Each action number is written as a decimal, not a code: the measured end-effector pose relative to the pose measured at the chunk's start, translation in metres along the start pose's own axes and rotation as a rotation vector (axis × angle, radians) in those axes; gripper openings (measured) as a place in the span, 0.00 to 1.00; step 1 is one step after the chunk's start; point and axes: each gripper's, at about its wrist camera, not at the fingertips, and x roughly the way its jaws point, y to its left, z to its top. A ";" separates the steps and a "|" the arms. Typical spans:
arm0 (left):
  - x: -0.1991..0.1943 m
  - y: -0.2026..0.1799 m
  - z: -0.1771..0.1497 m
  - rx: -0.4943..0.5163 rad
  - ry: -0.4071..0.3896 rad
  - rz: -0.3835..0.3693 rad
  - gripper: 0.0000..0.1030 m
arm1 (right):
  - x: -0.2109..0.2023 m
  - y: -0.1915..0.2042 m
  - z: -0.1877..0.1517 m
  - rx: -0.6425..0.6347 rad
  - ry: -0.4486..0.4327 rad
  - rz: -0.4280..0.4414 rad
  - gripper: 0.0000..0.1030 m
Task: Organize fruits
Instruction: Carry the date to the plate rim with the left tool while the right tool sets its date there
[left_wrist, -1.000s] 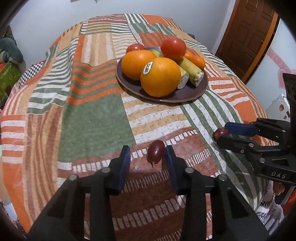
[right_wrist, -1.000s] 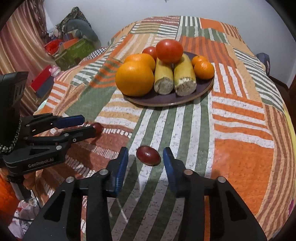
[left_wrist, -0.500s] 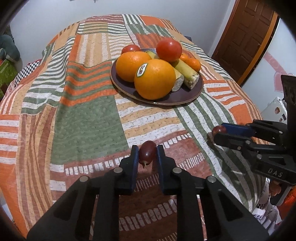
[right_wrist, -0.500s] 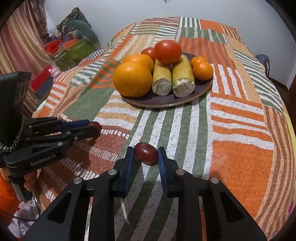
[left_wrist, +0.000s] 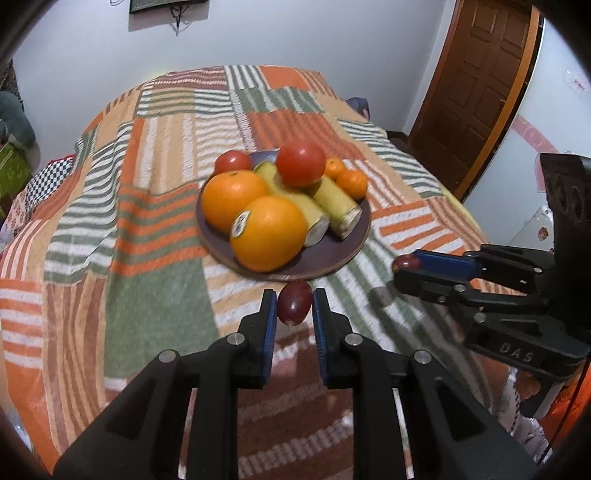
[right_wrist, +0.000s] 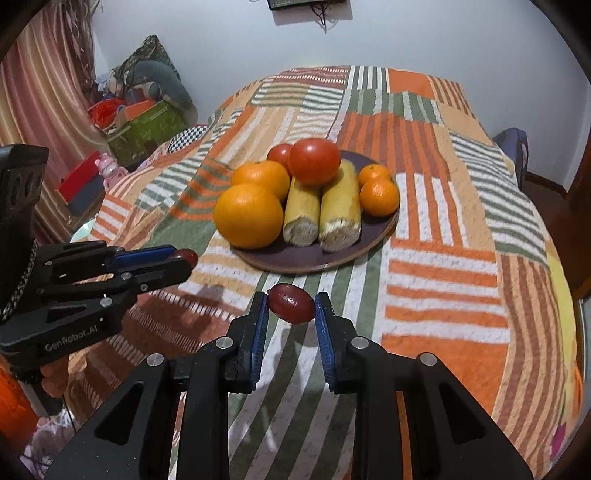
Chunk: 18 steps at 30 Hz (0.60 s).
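While the left gripper (left_wrist: 294, 308) pinches one glossy oval grape (left_wrist: 294, 302) (smooth, dark red), the right gripper (right_wrist: 290, 309) pinches another grape (right_wrist: 291, 303).

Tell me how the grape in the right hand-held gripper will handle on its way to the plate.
The grape looks smooth and glossy, so it may slip between the right hand-held gripper pads. It is small and thin-skinned, so a hard squeeze would probably bruise it. Being oval, it will likely roll on the plate unless set against the oranges.
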 end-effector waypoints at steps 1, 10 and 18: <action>0.002 -0.002 0.002 0.002 -0.002 -0.003 0.18 | 0.001 -0.001 0.002 0.000 -0.004 0.000 0.23; 0.031 -0.012 0.018 0.011 0.022 -0.014 0.18 | 0.016 -0.008 0.016 -0.003 -0.006 0.000 0.23; 0.051 -0.010 0.023 -0.008 0.041 -0.015 0.18 | 0.036 -0.013 0.022 -0.015 0.018 -0.002 0.23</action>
